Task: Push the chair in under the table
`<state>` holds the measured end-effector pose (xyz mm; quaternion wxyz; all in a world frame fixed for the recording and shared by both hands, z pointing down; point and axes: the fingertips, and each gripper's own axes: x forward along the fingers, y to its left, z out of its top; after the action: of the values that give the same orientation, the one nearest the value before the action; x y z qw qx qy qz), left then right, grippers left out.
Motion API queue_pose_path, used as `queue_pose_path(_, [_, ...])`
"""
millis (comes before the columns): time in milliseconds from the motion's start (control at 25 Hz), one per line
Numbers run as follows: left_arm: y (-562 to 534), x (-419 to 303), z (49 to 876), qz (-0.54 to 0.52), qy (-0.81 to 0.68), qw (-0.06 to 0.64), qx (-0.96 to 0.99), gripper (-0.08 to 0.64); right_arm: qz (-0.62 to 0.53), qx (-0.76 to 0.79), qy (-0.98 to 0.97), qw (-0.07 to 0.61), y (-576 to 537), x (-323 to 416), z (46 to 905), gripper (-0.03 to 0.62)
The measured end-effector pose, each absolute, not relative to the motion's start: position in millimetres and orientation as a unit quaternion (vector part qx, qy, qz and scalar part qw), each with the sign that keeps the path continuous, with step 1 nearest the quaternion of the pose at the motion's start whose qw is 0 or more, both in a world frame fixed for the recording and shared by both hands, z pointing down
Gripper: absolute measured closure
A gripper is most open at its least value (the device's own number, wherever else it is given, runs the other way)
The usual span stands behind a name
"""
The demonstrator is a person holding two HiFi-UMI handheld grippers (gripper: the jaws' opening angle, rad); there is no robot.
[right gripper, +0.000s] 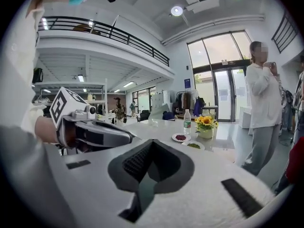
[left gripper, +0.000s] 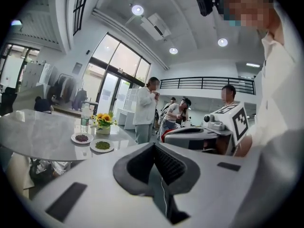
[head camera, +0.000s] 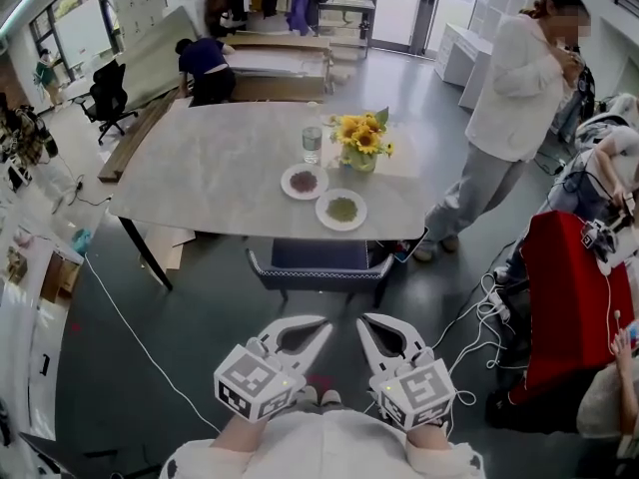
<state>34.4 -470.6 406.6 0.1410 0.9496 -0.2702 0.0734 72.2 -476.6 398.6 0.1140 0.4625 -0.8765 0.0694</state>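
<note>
We start at the left with the surface (head camera: 200,168): a broad slab with rounded corners and a pale grey, marble-like top, matt and lightly veined. It stands on a slanted black leg (head camera: 145,252). Towards its near right end there is a clear bottle (head camera: 312,145), upright. Then come two round white plates. The first plate (head camera: 305,181) carries a small dark red heap and the second plate (head camera: 341,209) a green one; they lie just beside each other. Next to them is a bunch of yellow sunflowers in a small vase (head camera: 361,140).

Below the plates sits the chair (head camera: 319,262), with a dark blue padded seat and a patterned band along its near rim. It is at the near edge of the surface, the seat partly under the top and the near rim showing out towards us.

Now the jaws. The left gripper (head camera: 318,332) is white and smooth with ribbed dark pads; its jaws are pressed together with nothing between them. The right gripper (head camera: 367,325) is of the same build, its jaws likewise closed and empty. Both point towards the chair and are clear of it.

Our count: one surface, one bottle, two plates, one vase, one chair, two grippers. At the far right, a person in a white top (head camera: 514,98) stands by the corner of the surface.
</note>
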Motion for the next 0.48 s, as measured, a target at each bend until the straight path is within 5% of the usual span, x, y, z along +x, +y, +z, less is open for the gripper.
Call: queue_pose_path(480, [-471.9, 34.9, 403.2, 0.080, -0.271, 0.132, 0.950, 0.545, 0.062, 0.466, -0.874, 0.127, -477.5, 70.5, 399.3, 0.591])
